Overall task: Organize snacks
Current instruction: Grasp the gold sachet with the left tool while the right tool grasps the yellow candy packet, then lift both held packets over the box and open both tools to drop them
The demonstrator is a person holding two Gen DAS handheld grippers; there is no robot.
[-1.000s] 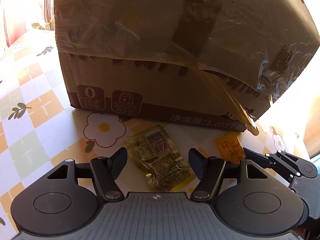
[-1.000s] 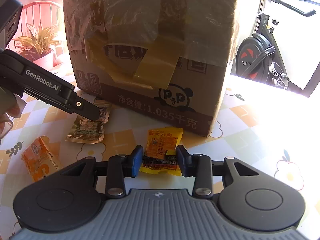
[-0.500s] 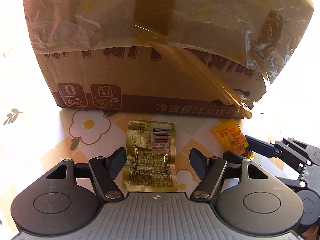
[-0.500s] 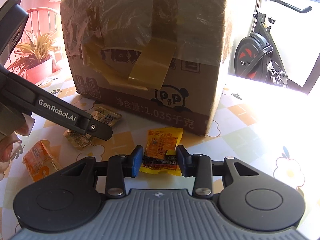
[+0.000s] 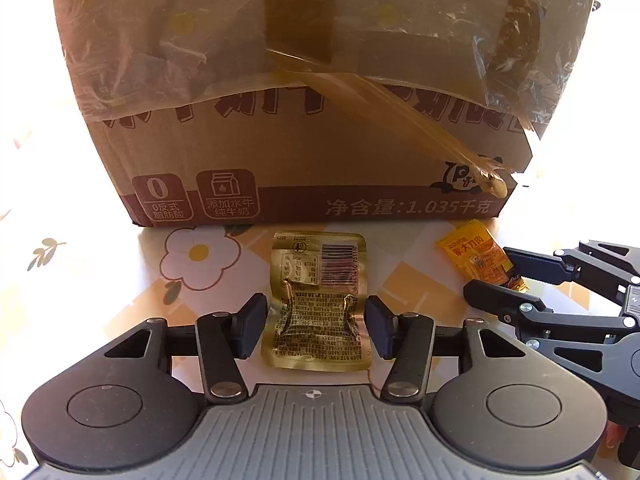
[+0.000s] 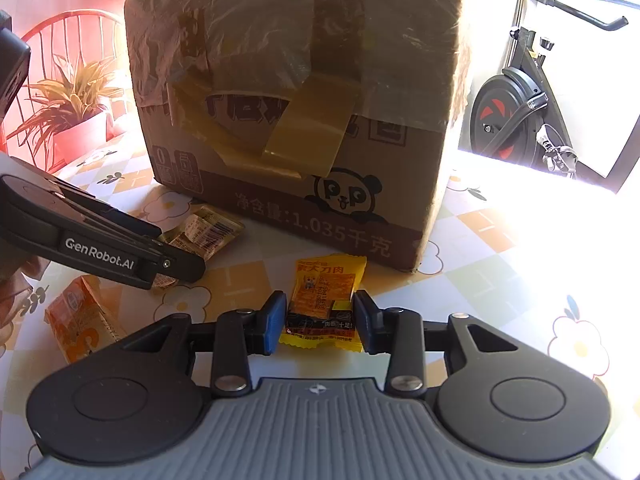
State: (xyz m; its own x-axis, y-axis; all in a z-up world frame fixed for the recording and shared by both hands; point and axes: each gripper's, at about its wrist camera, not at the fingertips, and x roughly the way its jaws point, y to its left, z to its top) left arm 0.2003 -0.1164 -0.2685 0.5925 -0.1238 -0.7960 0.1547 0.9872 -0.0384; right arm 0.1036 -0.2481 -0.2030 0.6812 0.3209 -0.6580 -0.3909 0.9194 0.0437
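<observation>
In the left wrist view the left gripper [image 5: 316,326] sits low at centre with its jaws spread to either side of a gold snack packet [image 5: 318,300] lying flat on the flowered surface [image 5: 120,280], the pads close to its crinkled edges but whether they touch I cannot tell. In the right wrist view the right gripper [image 6: 320,320] pinches the lower part of an orange-yellow snack packet [image 6: 326,296] at lower centre. A taped cardboard box [image 6: 296,92] fills the upper middle, and an orange carton [image 6: 78,318] lies at lower left
</observation>
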